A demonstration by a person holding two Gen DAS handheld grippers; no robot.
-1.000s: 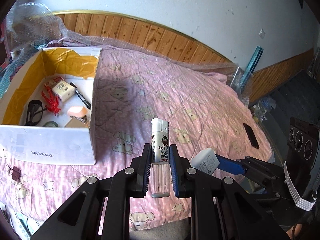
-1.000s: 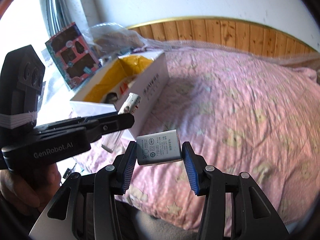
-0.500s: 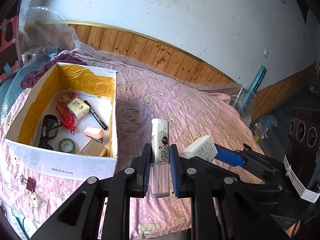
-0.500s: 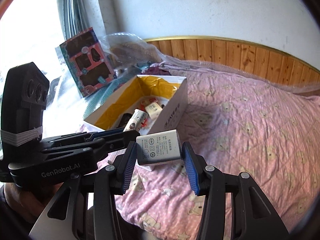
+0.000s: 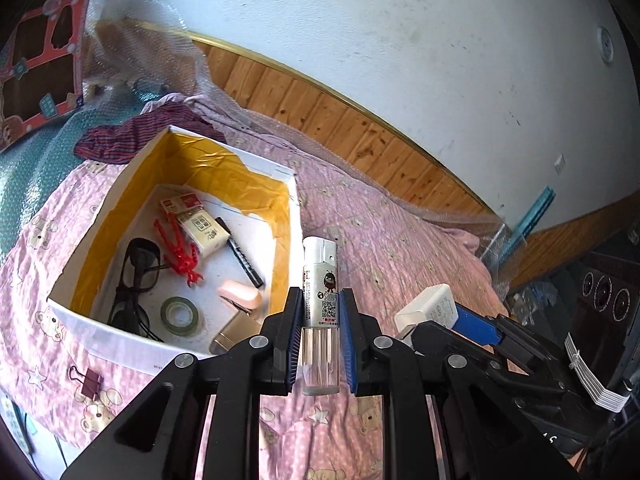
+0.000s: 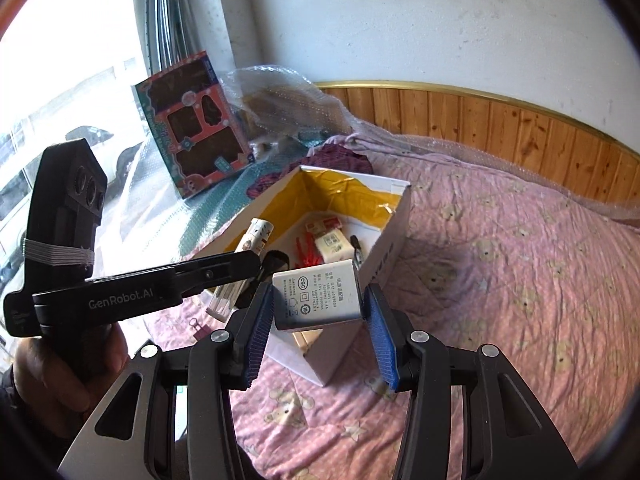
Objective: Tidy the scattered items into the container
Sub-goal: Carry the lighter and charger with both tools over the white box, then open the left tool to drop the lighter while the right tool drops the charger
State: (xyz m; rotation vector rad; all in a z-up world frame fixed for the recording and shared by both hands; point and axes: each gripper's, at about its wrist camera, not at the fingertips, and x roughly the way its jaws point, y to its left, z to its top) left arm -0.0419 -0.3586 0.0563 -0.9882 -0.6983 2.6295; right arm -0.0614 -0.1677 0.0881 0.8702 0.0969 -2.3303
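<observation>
A: Count? Two tools. Left tool (image 5: pixel 319 338) clamps one lighter (image 5: pixel 320 316), upright between its pads, silver cap poking above the fingertips. Right tool (image 6: pixel 320 316) clamps one white charger (image 6: pixel 318 296), label facing the camera.

B: Container?

A: One white box (image 5: pixel 120 334) with yellow lining, on the pink bed (image 5: pixel 400 248). Inside: one pair of glasses (image 5: pixel 134 280), one red clip thing (image 5: pixel 180 252), one black marker (image 5: pixel 244 256), one tape roll (image 5: pixel 180 314), one pink item (image 5: pixel 240 294), two small packs (image 5: pixel 196 222), one gold block (image 5: pixel 232 334) partly hidden.

B: Where's the lighter relative to the box?

A: In the air, just right of the box's near corner in the left view; the right view puts it over the box's near-left wall. Charger is above the near corner of the box. One binder clip (image 5: pixel 86 378) lies on the bed outside, beside the front wall.
</observation>
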